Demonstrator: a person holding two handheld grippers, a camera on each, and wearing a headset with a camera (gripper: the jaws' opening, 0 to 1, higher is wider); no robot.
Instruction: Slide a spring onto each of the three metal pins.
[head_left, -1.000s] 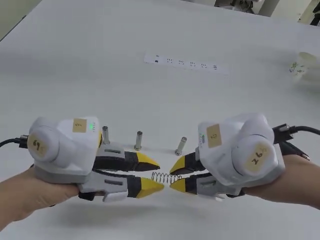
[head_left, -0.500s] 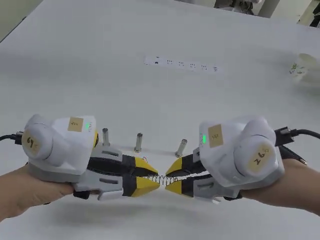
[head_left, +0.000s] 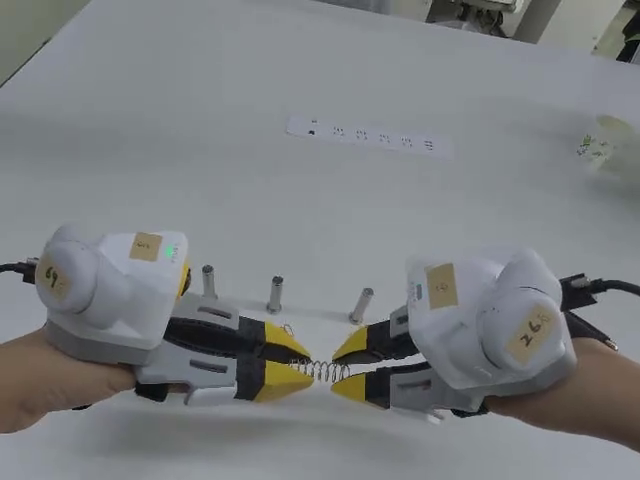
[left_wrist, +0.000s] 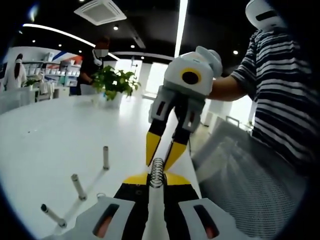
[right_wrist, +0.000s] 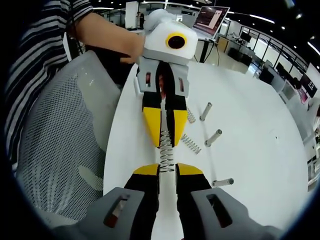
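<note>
"How many pins?"

"Three standing. From the held spring (head_left: 321, 370), the left pin (head_left: 208, 281) is at ten o'clock, the middle pin (head_left: 276, 294) at eleven and the right pin (head_left: 361, 304) at one."

"And springs?"

"Three. The left gripper (head_left: 305, 362) and right gripper (head_left: 338, 368) each pinch one end of the held one. The first loose spring (right_wrist: 190, 144) and second loose spring (right_wrist: 191, 116) lie on the table (head_left: 200, 150)."

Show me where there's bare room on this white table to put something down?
The widest bare patch lies between the power strip and the three pins. The table left of the strip is free too. It is crowded at the front: the left hand-held gripper and the right hand-held gripper meet on a spring just before the pins.
</note>
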